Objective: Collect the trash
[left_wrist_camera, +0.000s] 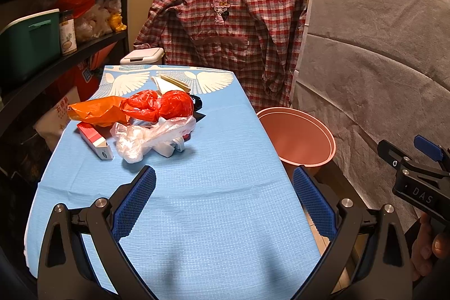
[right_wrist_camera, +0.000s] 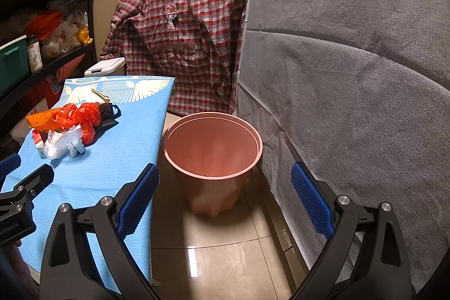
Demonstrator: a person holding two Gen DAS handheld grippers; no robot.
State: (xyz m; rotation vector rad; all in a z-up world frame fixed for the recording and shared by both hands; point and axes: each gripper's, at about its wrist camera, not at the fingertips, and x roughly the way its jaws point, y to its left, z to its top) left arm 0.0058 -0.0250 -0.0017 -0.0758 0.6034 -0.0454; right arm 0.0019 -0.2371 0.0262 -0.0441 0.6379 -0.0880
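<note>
You had nothing collected yet, as far as these views showed: the whole heap of trash lay on the tabletop (left_wrist_camera: 197,187) and the pink bin (right_wrist_camera: 213,148) looked bare inside.

Going left to right across that heap, an orange plastic bag (left_wrist_camera: 95,110) stuck out toward the shelving, with a red-and-white carton (left_wrist_camera: 94,141) lying flat just below it. A crumpled clear plastic bag (left_wrist_camera: 146,138) sat in the near middle, touching a knotted red plastic bag (left_wrist_camera: 160,104) behind it. Some black scraps (left_wrist_camera: 198,103) peeked out on the right of the red one, and a folded white paper (left_wrist_camera: 168,83) lay farther back near the white wing print.

Your left hand-held gripper (left_wrist_camera: 223,193) hung over the near stretch of the tabletop, fingers spread wide and holding nothing, short of the heap. Your right hand-held gripper (right_wrist_camera: 225,193) was likewise spread and free, poised above the floor with the bin straight ahead.

By my reading every piece was left to move, and the bin stood on the floor just beside the right edge of the tabletop.

The surface wore a light blue cloth. Dark shelving (left_wrist_camera: 70,47) with a green box (left_wrist_camera: 28,47) lined the left; a red plaid shirt (left_wrist_camera: 225,33) hung behind; grey fabric (right_wrist_camera: 351,75) covered the right; glossy tile (right_wrist_camera: 225,243) lay below
</note>
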